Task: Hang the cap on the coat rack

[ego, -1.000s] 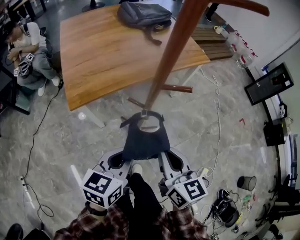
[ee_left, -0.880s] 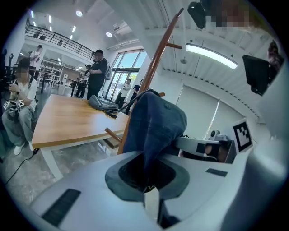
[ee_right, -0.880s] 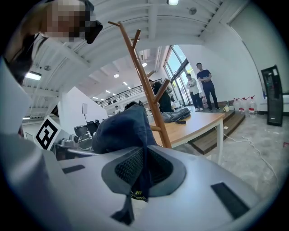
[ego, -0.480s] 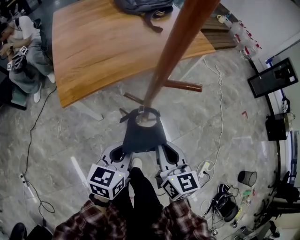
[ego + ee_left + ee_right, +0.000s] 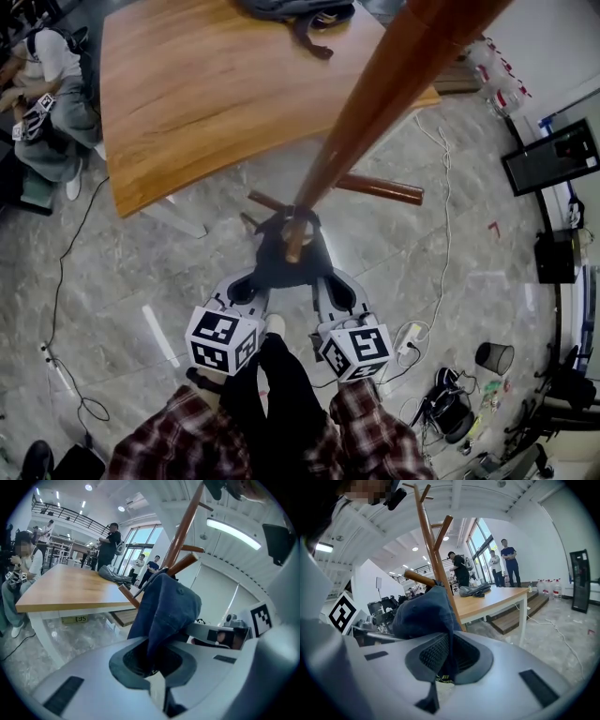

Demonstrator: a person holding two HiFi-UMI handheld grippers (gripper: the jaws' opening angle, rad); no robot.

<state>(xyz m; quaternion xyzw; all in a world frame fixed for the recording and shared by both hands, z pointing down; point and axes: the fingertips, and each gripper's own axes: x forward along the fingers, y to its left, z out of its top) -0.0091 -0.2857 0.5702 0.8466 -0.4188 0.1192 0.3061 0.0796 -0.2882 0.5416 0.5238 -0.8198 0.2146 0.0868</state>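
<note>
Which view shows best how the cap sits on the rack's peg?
The head view: from above, the cap lies around a wooden peg, whose tip appears to poke through its back opening. The left gripper view shows the cap's side before the pegs; the right gripper view shows the peg running behind the cap's crown.

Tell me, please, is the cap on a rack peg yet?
On: the peg pokes through the cap, held by left gripper and right gripper.

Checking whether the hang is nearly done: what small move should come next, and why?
Likely lower the cap slightly onto the peg: its tip appears to poke through the back opening, while the left claw and right claw both grip it.
</note>
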